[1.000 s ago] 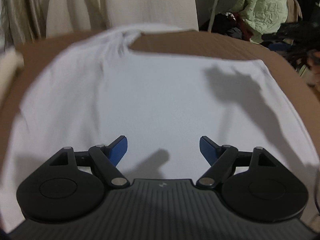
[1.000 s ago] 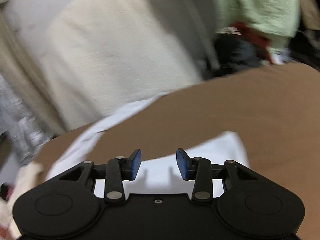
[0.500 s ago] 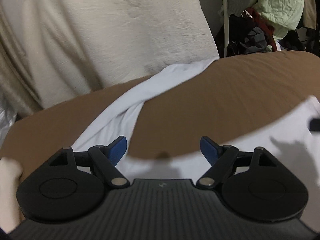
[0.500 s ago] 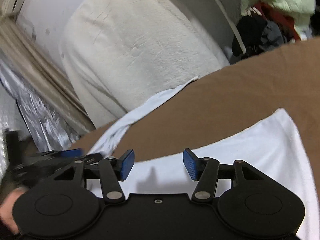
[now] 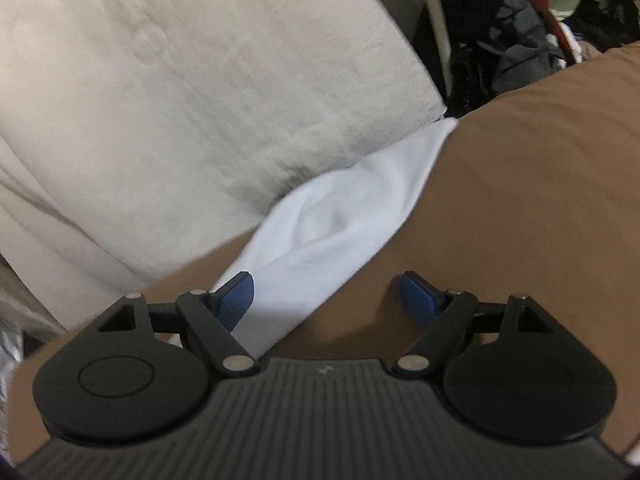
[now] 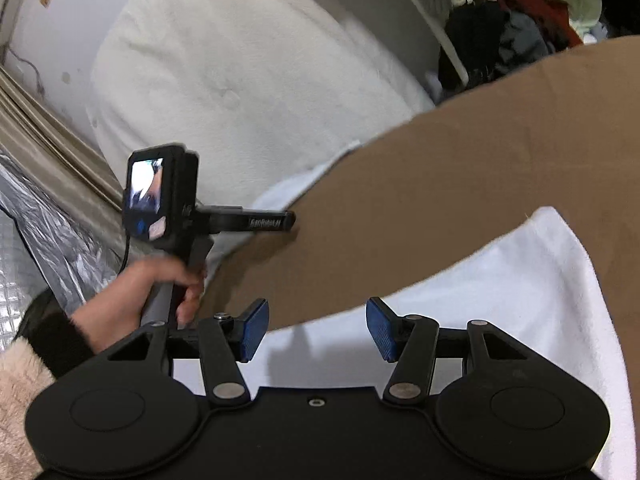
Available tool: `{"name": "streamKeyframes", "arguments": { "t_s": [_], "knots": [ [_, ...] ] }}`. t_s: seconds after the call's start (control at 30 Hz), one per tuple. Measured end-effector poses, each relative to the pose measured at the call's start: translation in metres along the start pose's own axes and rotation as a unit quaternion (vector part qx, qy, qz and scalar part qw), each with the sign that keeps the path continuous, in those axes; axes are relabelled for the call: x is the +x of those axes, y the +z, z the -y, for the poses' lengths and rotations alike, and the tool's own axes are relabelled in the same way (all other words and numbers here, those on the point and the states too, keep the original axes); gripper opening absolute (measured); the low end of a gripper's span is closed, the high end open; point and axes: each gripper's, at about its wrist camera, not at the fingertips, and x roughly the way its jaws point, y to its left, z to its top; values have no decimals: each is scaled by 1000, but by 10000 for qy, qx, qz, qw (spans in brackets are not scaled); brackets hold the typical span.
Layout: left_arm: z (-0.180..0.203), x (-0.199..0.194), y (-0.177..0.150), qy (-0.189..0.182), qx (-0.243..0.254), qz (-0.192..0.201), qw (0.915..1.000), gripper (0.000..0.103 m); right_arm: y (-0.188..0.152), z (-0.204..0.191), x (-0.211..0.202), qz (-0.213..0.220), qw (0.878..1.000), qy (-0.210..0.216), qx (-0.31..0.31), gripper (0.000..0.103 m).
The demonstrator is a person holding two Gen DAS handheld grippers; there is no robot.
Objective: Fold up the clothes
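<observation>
Ahead of my left gripper (image 5: 324, 292), jaws wide and empty, the white shirt's sleeve (image 5: 340, 216) runs away up-right across the brown bed (image 5: 520, 200). My right gripper (image 6: 316, 328), also wide, hovers over the shirt's body (image 6: 500, 292); left is nearer the sleeve.

The left gripper (image 5: 327, 296) hangs over a brown surface (image 5: 500, 216) with its blue fingers (image 5: 236, 300) spread wide, gripping nothing. A white sleeve (image 5: 340, 220) runs from beside the left finger up to a cream cushion (image 5: 180, 80). Dark clothes (image 5: 508, 40) pile up behind.
</observation>
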Motion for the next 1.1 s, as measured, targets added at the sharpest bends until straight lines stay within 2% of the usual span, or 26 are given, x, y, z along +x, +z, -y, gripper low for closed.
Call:
{"name": "streamKeyframes", "arguments": {
  "t_s": [0.03,0.07,0.1,0.13,0.2,0.27,0.33,0.47,0.6,0.7,0.77,0.83,0.93,1.0,1.03,1.07,1.1],
  "knots": [
    [-6,4,1,-62,-173,35,9998,80,-1,0,0,25,10000,-14,23,60],
    [-15,9,1,-104,-441,-32,9990,65,-2,1,1,53,10000,-27,47,60],
    [-24,13,0,-146,-708,-100,9973,27,-3,1,1,81,9999,-40,70,60],
    [-33,17,0,-142,-943,-172,9953,4,-4,0,3,50,9999,-85,49,60],
    [-45,18,4,311,-1069,-326,9932,2,-6,-1,6,-18,9998,-180,3,60],
    [-58,-2,3,176,-1303,70,9913,2,-8,-3,10,-146,9997,-181,-63,60],
    [-68,-32,-1,167,-1306,492,9901,2,-9,-4,14,-262,9996,-85,-58,60],
    [-97,-95,-17,-7,-1348,946,9864,2,-13,-17,14,-356,9992,162,-40,60],
    [-140,-179,-62,-370,-1668,1308,9766,2,-19,-42,11,-485,9981,230,-310,60],
    [-171,-244,-115,-617,-2065,1474,9653,2,-27,-63,5,-600,9961,417,-490,60],
    [-191,-288,-153,-783,-2339,1587,9560,2,-35,-78,-3,-599,9951,508,-607,60],
    [-205,-330,-198,-976,-2618,1867,9418,2,-46,-92,-7,-691,9931,566,-763,60],
    [-214,-368,-278,-1423,-3399,1994,9080,3,-63,-113,-14,-833,9894,650,-999,60],
    [-211,-359,-325,-1758,-3788,1382,8980,4,-74,-127,-19,-927,9864,706,-1156,60],
    [-205,-351,-349,-1794,-4017,1011,8923,4,-82,-134,-19,-1006,9845,776,-1210,60],
    [-198,-340,-373,-1855,-4234,744,8836,4,-89,-141,-20,-1087,9824,847,-1263,60],
    [-192,-330,-396,-1970,-4494,601,8692,4,-98,-147,-22,-1176,9803,885,-1321,60]
  ]
}}
